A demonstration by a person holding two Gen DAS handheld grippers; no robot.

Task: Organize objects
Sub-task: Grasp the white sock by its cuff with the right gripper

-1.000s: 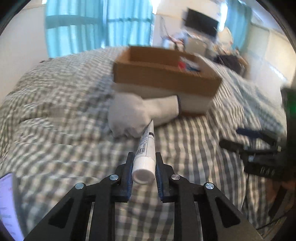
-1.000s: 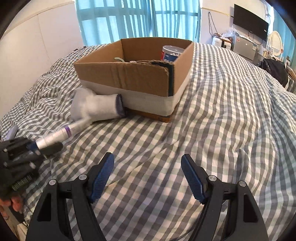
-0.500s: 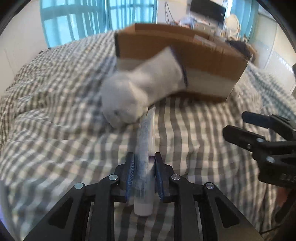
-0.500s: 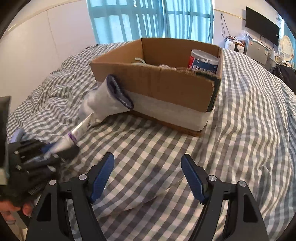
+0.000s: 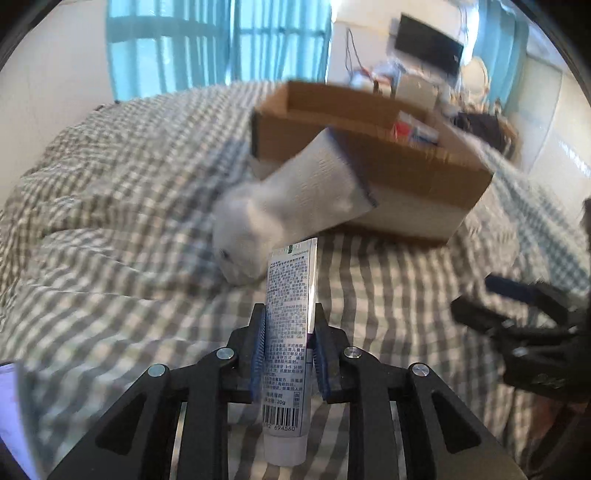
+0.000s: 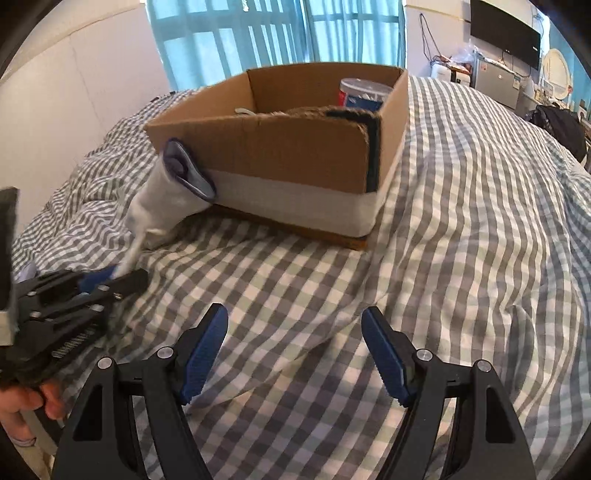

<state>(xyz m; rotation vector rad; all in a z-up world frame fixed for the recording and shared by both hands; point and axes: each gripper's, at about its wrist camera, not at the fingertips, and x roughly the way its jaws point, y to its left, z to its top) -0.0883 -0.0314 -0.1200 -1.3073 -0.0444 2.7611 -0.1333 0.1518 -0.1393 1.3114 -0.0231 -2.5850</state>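
Note:
My left gripper is shut on a white tube with small print and a barcode; the tube's crimped end touches a white sock. The sock leans tilted against the near wall of a cardboard box. In the right wrist view the sock rests against the box, with the left gripper at the left. My right gripper is open and empty above the checked bedspread.
The box holds a red and blue round tin and other items, partly hidden. The checked bedspread covers the bed. Curtains and a wall TV stand behind. The right gripper shows at the right in the left wrist view.
The tube has slid further through the left jaws and turned its printed side up. The sock has been tipped up against the box. The right gripper has moved closer to the box.

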